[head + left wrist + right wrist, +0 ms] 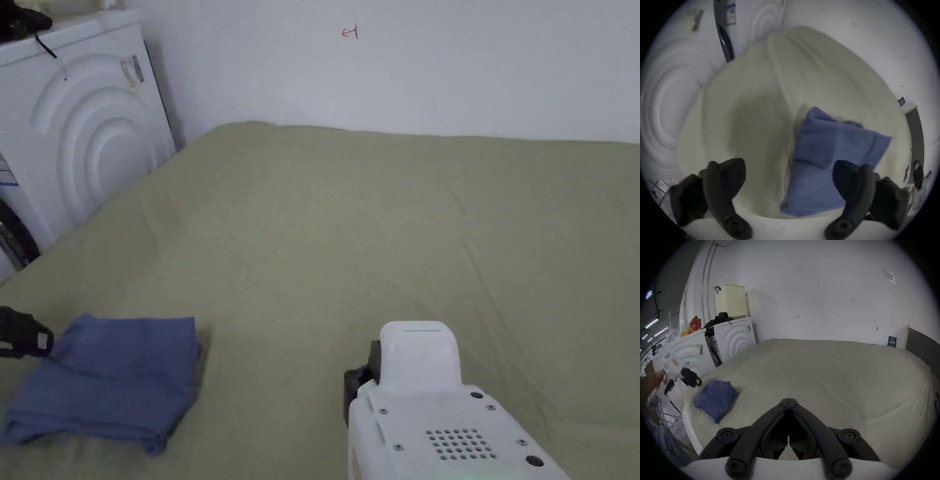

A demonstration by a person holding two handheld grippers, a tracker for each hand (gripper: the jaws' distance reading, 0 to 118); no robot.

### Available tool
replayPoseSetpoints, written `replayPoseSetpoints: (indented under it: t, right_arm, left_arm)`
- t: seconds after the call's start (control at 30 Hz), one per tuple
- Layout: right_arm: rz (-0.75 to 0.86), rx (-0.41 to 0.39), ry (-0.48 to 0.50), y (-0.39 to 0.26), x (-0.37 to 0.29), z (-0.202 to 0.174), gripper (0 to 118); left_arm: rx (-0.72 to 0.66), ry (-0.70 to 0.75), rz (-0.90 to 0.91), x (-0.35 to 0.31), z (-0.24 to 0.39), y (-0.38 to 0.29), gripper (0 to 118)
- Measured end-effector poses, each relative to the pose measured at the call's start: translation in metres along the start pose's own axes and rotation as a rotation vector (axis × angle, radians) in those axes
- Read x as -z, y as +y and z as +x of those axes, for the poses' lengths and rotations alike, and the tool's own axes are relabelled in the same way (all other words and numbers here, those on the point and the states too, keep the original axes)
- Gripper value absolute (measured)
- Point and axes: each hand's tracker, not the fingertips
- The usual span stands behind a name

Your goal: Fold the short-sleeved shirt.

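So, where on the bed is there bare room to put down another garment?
The green bed lies bare from the folded blue shirt across to the wall, also past the shut right tongs. Crowded is only the near left corner: the shirt, the open left tongs, the washing machine alongside.

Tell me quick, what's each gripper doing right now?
Left gripper: open, holding nothing, beside the folded blue shirt.
Right gripper: closed, empty.
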Motion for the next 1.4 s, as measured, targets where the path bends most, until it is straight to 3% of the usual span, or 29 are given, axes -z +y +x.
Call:
replayPoseSetpoints:
  t: [0.07,0.1,0.13,0.17,0.2,0.27,0.4,0.53,0.7,0.77,1.0,1.07,1.17,1.4]
  right_arm:
    - [0.022,-0.012,-0.052,0.003,-0.01,0.021,0]
    - [0.029,-0.007,-0.059,0.006,-0.017,0.033,0]
    - [0.047,0.009,-0.092,0.01,-0.024,0.046,0]
    - [0.06,0.015,-0.109,0.014,-0.032,0.059,0]
    - [0.088,0.014,-0.126,0.016,-0.042,0.071,0]
    - [0.147,0.002,-0.208,0.02,-0.061,0.091,0]
    - [0.216,0.004,-0.299,0.016,-0.102,0.126,0]
    - [0.328,-0.012,-0.385,0.003,-0.145,0.16,0]
    - [0.368,0.02,-0.444,-0.009,-0.198,0.21,0]
    - [0.399,0.023,-0.475,-0.006,-0.218,0.234,0]
    - [0.499,0.015,-0.601,0.023,-0.278,0.33,0]
    - [0.498,0.002,-0.572,0.026,-0.289,0.349,0]
    - [0.485,-0.053,-0.581,0.025,-0.294,0.362,0]
    - [0.45,-0.038,-0.565,0.026,-0.289,0.365,0]
  left_arm:
    - [0.109,0.04,0.171,-0.036,0.016,-0.006,81]
    - [0.13,0.062,0.265,-0.052,0.032,-0.013,64]
    - [0.137,0.065,0.345,-0.066,0.05,-0.022,23]
    - [0.149,0.126,0.478,-0.076,0.073,-0.034,0]
    - [0.149,0.172,0.604,-0.094,0.09,-0.052,0]
    - [0.197,0.036,0.801,-0.117,0.129,-0.081,0]
    - [0.183,-0.007,1.081,-0.122,0.212,-0.148,0]
    - [0.182,-0.028,1.203,-0.121,0.313,-0.242,0]
    - [0.008,-0.109,1.171,-0.121,0.387,-0.297,0]
    - [-0.017,-0.21,1.137,-0.132,0.417,-0.3,0]
    - [0.17,-0.162,1.12,-0.148,0.518,-0.321,0]
    - [0.245,-0.186,1.119,-0.147,0.534,-0.333,0]
    - [0.283,-0.163,1.132,-0.142,0.554,-0.347,0]
    - [0.311,-0.197,1.077,-0.136,0.564,-0.35,0]
